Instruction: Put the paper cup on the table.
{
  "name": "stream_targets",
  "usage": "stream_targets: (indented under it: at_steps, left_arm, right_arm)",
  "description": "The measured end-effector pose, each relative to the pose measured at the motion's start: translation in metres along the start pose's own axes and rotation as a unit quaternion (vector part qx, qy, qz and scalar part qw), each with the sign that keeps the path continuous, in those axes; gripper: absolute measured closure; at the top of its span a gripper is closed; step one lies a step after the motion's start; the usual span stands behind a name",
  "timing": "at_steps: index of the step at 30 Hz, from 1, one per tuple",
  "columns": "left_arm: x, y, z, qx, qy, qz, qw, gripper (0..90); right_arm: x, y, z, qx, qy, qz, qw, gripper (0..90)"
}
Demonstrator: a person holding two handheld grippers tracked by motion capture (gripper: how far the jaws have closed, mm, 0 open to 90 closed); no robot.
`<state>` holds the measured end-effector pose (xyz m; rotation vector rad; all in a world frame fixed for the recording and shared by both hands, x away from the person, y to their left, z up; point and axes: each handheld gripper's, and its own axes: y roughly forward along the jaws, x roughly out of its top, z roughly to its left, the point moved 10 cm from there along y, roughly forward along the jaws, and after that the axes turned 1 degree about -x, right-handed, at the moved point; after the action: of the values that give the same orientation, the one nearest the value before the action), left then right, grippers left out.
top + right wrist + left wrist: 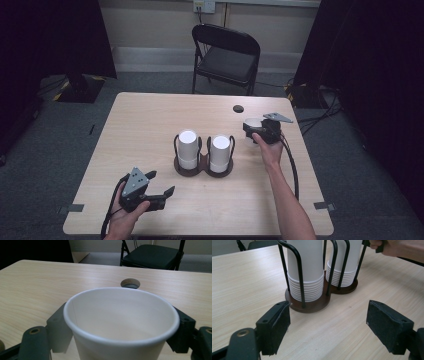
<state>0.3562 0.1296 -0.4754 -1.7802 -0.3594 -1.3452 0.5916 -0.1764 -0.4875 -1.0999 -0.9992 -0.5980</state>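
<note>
Your right claw (117, 340) has one paper cup (121, 322) upright between its jaws, at the right side of the surface (150, 125), apart from the two stacks in the rack (202, 167). Setting it down looks left. Your left claw (328, 326) waits wide open, empty.

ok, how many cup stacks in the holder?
2. One stack of white cups fills the left ring of the dark holder, the other stack the right ring. A single loose cup sits apart, between the right tongs.
</note>
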Motion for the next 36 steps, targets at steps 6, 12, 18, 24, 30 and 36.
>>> stream_targets:
  at_steps: [6, 12, 18, 24, 30, 36]
  left_arm:
    - [0.0, -0.001, 0.001, 0.0, -0.002, -0.002, 1.0, 19.2]
    - [-0.001, -0.002, 0.003, 0.004, -0.005, -0.003, 1.0, 19.7]
    - [0.0, -0.004, 0.003, 0.004, -0.003, -0.005, 1.0, 19.7]
    - [0.0, -0.004, 0.003, 0.004, -0.002, -0.005, 1.0, 19.9]
    - [0.0, -0.004, 0.003, 0.004, 0.0, -0.005, 1.0, 20.1]
    - [0.001, -0.003, 0.001, 0.003, 0.005, -0.004, 1.0, 20.4]
  right_arm:
    - [-0.012, 0.014, -0.001, -0.008, -0.006, 0.018, 0.9998, 21.4]
    - [-0.015, 0.02, -0.001, -0.01, -0.009, 0.011, 0.9999, 21.0]
    - [-0.014, 0.02, 0.001, -0.013, -0.014, 0.0, 0.9998, 21.0]
    - [-0.016, 0.017, 0.002, -0.009, -0.021, 0.001, 0.9997, 20.7]
    - [-0.024, 0.005, 0.003, -0.005, -0.03, 0.004, 0.9995, 20.6]
    - [-0.033, -0.005, 0.003, -0.003, -0.043, 0.016, 0.999, 21.2]
